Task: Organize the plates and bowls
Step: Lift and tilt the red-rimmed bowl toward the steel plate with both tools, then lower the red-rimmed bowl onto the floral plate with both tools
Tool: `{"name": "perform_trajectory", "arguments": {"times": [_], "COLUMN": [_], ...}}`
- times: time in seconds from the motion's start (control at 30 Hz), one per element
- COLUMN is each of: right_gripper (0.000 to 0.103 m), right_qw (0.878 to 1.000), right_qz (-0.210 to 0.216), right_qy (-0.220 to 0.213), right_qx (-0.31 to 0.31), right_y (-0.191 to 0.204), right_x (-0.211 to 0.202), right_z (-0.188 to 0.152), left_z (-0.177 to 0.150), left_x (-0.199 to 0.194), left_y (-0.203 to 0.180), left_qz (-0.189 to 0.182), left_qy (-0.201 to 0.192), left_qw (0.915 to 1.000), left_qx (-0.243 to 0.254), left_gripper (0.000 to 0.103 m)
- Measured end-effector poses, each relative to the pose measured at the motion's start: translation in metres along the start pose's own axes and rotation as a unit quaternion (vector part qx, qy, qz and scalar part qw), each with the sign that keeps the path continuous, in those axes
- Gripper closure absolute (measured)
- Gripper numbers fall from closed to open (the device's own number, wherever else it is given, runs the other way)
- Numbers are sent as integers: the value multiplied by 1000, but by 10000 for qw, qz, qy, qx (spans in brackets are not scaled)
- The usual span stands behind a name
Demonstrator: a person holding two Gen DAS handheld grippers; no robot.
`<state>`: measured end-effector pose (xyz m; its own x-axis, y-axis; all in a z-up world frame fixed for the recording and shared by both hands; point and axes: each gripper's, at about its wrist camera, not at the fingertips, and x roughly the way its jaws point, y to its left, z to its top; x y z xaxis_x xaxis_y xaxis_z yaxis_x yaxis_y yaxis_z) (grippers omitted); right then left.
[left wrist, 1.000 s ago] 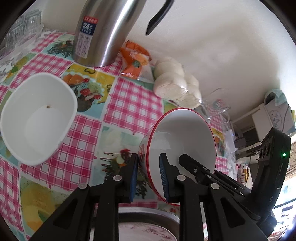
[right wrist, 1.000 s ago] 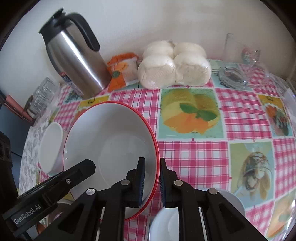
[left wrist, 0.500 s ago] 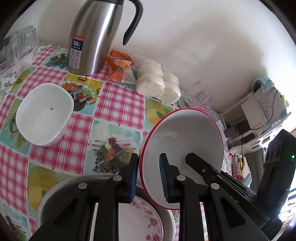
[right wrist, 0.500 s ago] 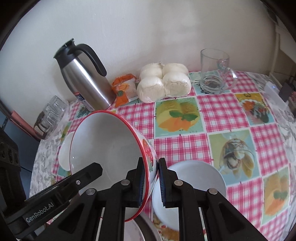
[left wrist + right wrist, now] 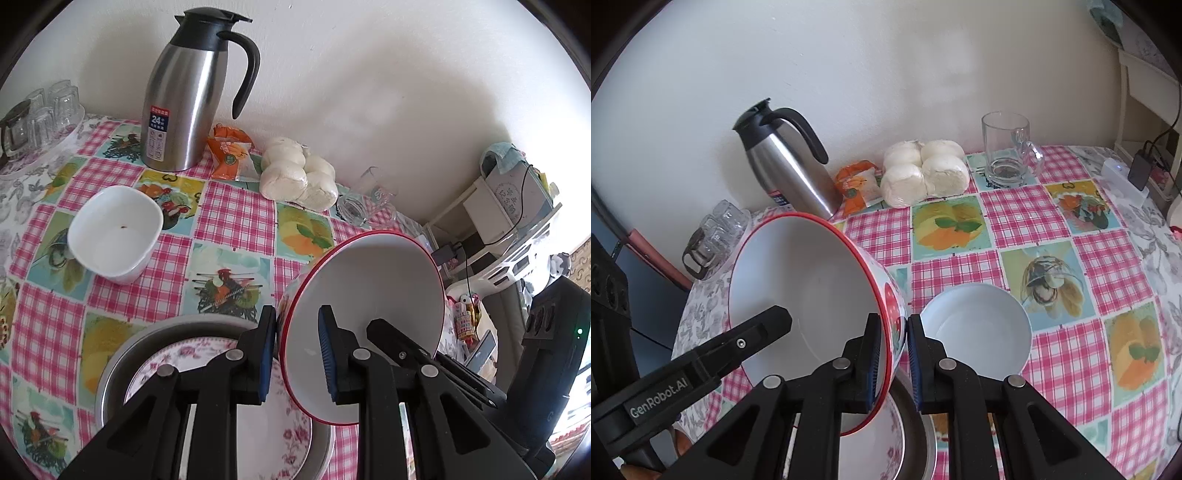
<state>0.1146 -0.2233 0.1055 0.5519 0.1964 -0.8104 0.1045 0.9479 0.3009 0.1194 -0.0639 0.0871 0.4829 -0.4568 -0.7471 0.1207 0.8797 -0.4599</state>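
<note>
You hold the big red-rimmed bowl (image 5: 364, 291) tipped on its side above the metal pan (image 5: 122, 350) on the bench (image 5: 1027, 221) (flowery plate (image 5: 266, 424) inside). Left tongs (image 5: 297, 350) and right tongs (image 5: 891, 360) each pinch its rim, opposite sides.

Each fisheye view looks forward along its own claw, close above the pink checked surface (image 5: 236, 218), angled down toward the white wall. The left one faces from the surface's left side, the right from its right. Both share the red-rimmed white bowl (image 5: 369, 295) (image 5: 805, 291) and steel jug (image 5: 184, 99) (image 5: 790, 173).
</note>
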Motion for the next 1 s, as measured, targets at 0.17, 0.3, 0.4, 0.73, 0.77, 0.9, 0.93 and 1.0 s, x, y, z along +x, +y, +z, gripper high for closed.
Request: {"name": "perform_trajectory", "arguments": {"times": [0.17,0.3,0.4,0.73,0.77,0.9,0.93,1.0], "right_gripper": [87,87,87,87,87,87,87,87], "right_qw": [9999,9997,9996,9991,9990,9988,9988,9988], "right_qz": [98,108,86,116,123,142,164,206], "right_qy": [-97,-200,-260,-408,-430,-475,-465,-451], "right_qx": [58,51,56,-16,-27,-48,-40,2], "right_y": [3,7,9,23,25,30,31,31], "right_x": [-15,-28,-33,-44,-45,-44,-43,-42], "right_z": [-14,-27,-36,-63,-65,-74,-75,-77], "left_z": [-17,-30,-39,-60,-62,-67,-67,-69], "left_x": [-15,-21,-24,-40,-42,-46,-46,-47], "left_y": [0,4,10,27,29,31,32,33], "left_qz": [38,-41,-122,-164,-143,-15,4,13], "left_qy": [-102,-94,-54,-62,-73,-107,-109,-108], "left_qw": [9999,9999,9998,9995,9994,9994,9994,9993], "left_qx": [0,-46,-122,-270,-292,-314,-324,-345], "left_gripper": [79,79,79,79,79,79,79,79]}}
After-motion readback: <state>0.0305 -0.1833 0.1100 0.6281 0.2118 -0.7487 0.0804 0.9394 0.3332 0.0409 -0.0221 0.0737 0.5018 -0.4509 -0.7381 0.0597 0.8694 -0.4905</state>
